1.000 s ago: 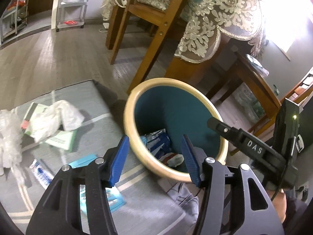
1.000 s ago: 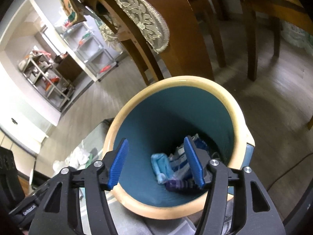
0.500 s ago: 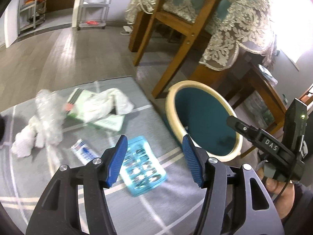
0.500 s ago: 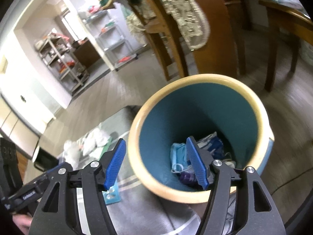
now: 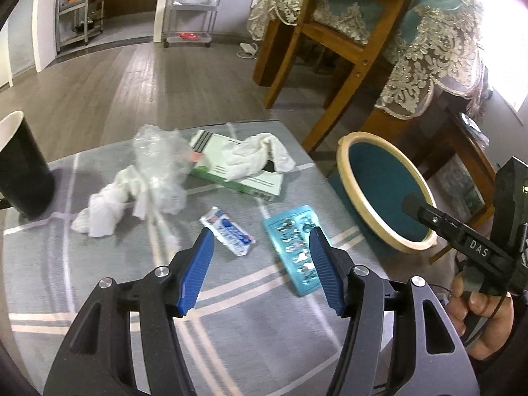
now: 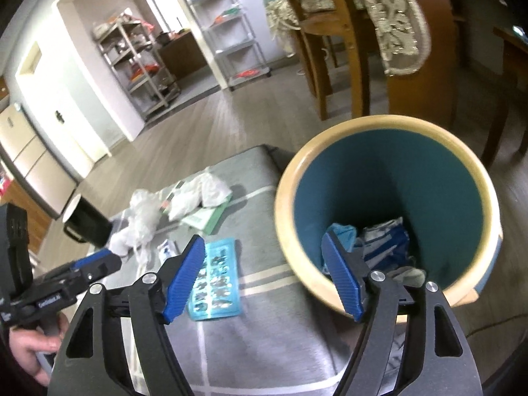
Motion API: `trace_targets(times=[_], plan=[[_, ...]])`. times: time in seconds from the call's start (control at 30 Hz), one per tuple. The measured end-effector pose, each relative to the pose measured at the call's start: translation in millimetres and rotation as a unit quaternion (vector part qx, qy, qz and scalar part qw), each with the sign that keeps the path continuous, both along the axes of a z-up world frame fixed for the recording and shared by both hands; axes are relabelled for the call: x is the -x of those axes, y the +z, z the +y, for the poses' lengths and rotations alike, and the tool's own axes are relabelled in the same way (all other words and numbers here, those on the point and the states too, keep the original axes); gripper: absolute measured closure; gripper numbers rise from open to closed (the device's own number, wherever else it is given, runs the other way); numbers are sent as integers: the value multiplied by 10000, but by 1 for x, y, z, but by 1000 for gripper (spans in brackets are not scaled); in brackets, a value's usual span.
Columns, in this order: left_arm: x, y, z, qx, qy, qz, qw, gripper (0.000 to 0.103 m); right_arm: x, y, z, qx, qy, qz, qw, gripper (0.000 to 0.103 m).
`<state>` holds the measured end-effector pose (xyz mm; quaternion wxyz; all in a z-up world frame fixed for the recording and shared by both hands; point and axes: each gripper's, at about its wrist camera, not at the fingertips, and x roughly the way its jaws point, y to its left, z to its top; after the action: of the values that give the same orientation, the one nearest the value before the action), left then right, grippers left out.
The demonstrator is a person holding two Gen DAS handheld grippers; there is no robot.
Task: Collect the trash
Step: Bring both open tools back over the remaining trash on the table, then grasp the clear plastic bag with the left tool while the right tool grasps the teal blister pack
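A teal bin with a cream rim (image 5: pixel 363 145) (image 6: pixel 297 178) stands beside the grey mat and holds several wrappers (image 6: pixel 382 241). On the mat lie a blue blister pack (image 5: pixel 293 247) (image 6: pixel 216 280), a small white sachet (image 5: pixel 227 231), crumpled clear plastic (image 5: pixel 161 165), a white tissue wad (image 5: pixel 99 217) and a green box (image 5: pixel 244 178) under a white cloth (image 5: pixel 254 158). My left gripper (image 5: pixel 260 267) is open and empty above the sachet and blister pack. My right gripper (image 6: pixel 264 277) is open and empty over the bin's near rim.
A black cup (image 5: pixel 19 171) stands at the mat's left edge. Wooden chair legs (image 5: pixel 333 99) and a lace-covered table (image 5: pixel 439 33) rise behind the bin. Metal shelves (image 5: pixel 188 3) stand far back on the wood floor.
My left gripper has swung left from above the bin to above the mat's litter. My right gripper has pulled back and left from over the bin's opening to its near rim. Both stay open.
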<state>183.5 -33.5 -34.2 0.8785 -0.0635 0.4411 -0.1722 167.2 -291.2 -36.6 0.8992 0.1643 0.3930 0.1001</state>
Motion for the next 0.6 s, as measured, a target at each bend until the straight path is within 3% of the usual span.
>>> trace_targets(times=[0.3, 0.6], plan=[[-14, 3, 12, -369, 169, -12, 9992, 43, -2, -10, 23, 150, 377, 189, 9990, 27], [-59, -8, 35, -752, 484, 55, 9960, 39, -7, -26, 52, 371, 714, 454, 9957, 21]])
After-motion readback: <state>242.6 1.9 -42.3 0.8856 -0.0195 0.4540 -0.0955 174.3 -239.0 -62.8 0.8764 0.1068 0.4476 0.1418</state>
